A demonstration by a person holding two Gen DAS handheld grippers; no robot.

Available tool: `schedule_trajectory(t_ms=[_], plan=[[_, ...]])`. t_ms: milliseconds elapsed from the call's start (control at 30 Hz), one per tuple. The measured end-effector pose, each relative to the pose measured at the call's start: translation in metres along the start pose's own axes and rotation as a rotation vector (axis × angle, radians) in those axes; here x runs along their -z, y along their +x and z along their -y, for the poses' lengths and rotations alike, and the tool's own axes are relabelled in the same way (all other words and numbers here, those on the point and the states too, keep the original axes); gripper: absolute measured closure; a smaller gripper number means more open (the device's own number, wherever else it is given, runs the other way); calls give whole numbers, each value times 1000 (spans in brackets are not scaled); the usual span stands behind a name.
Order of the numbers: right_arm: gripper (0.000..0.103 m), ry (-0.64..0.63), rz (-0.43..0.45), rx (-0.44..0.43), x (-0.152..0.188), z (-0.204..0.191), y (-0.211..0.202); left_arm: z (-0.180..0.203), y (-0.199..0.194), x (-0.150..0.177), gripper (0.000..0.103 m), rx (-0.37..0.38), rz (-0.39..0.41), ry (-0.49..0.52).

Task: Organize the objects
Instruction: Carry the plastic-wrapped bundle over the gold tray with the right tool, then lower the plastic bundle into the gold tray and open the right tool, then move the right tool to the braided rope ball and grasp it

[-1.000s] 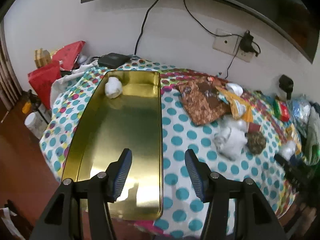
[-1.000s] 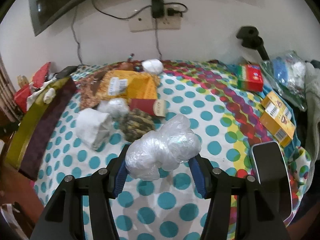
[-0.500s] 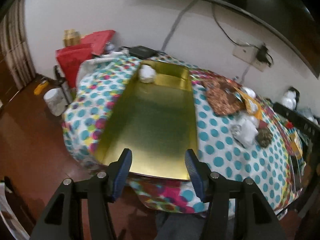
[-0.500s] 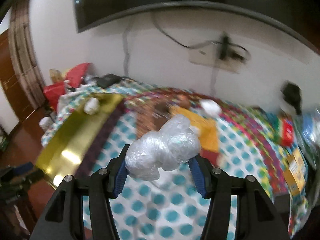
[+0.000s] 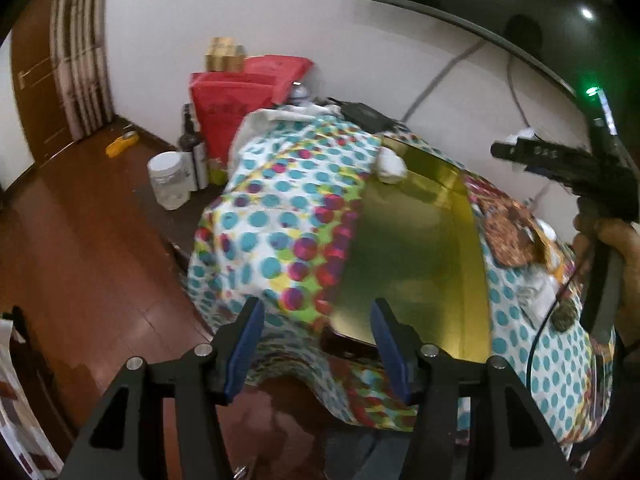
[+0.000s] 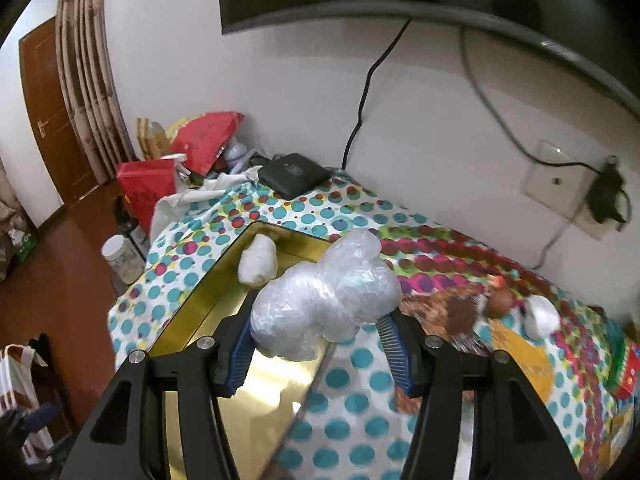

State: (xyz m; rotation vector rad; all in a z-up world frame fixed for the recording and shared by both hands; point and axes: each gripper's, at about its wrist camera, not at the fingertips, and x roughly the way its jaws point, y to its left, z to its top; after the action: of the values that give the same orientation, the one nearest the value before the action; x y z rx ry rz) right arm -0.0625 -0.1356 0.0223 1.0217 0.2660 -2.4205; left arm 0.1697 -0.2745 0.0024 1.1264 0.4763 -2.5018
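My right gripper (image 6: 318, 342) is shut on a crumpled clear plastic bag (image 6: 326, 288) and holds it in the air above the gold tray (image 6: 192, 308). A white bundle (image 6: 258, 260) lies in the tray's far corner. In the left wrist view the gold tray (image 5: 404, 256) sits on the dotted tablecloth (image 5: 280, 216), with the white bundle (image 5: 390, 166) at its far end. My left gripper (image 5: 316, 336) is open and empty, off the table's near corner. The right gripper's body (image 5: 560, 160) shows at the right, held by a hand.
A black box (image 6: 294, 174) sits at the back by the wall. Red bags (image 6: 148, 188) and a jar (image 6: 122, 258) stand on the floor to the left. Brown packets (image 6: 460, 308), a white ball (image 6: 542, 316) and a red-green box (image 6: 626, 368) lie on the right.
My right gripper has carried the plastic bag left, from over the dotted cloth to above the gold tray. My left gripper has pulled back and swung left, off the table's corner.
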Motion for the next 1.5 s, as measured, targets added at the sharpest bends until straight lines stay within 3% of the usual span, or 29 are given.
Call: schedule_trajectory(t_ms=[233,367,633,767,1000,1133,1267,1400,1500], plan=[[50,20,-162,-9,-18,-9,82,-46,14,-2,47,-38,-28,-104],[50,-2,-223,25,-22,-15,117,-57,21,-2,47,-63,-43,-105],[45,-52,-302,65,-26,-21,157,-58,36,-2,47,-39,-61,-96],[41,-29,-303,56,-27,-21,162,-56,43,-5,47,-69,-46,-62],[31,7,-286,9,-29,-15,146,-54,50,-9,47,-69,-68,-39],[30,27,-220,-20,-33,-6,115,-52,42,-11,47,-44,-57,-44],[12,70,-159,-55,-19,24,58,-39,25,-14,47,-30,-27,4],[0,164,-104,-2,12,71,-1,-14,7,-15,47,-11,16,76],[0,256,-35,100,44,113,-49,17,-4,-11,47,45,40,132]])
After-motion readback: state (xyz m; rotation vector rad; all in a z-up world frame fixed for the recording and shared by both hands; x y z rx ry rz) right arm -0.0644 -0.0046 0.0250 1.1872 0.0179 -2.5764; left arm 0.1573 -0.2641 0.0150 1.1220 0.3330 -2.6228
